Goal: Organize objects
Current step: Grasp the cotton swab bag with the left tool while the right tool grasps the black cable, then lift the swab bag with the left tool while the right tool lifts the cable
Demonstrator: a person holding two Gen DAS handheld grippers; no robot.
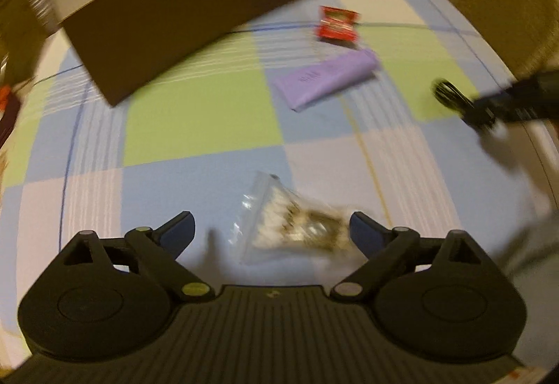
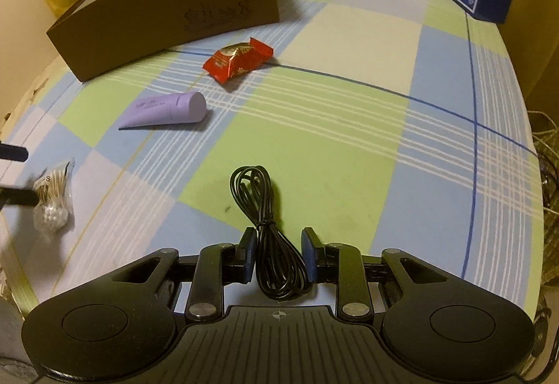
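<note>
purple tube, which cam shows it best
The right wrist view. There the purple tube is sharp, lying on its side on the checked cloth with cap end and faint lettering visible. The left wrist view also shows it, but farther off and smeared by motion blur, so its details are lost.

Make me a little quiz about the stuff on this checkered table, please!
1. True or false: the purple tube lies inside the brown box.
2. What lies between the right gripper fingers: A) red candy, B) black cable, C) cotton swab bag?
3. Which gripper is nearest the cotton swab bag?

Key: 1 false; 2 B; 3 the left gripper.
</note>
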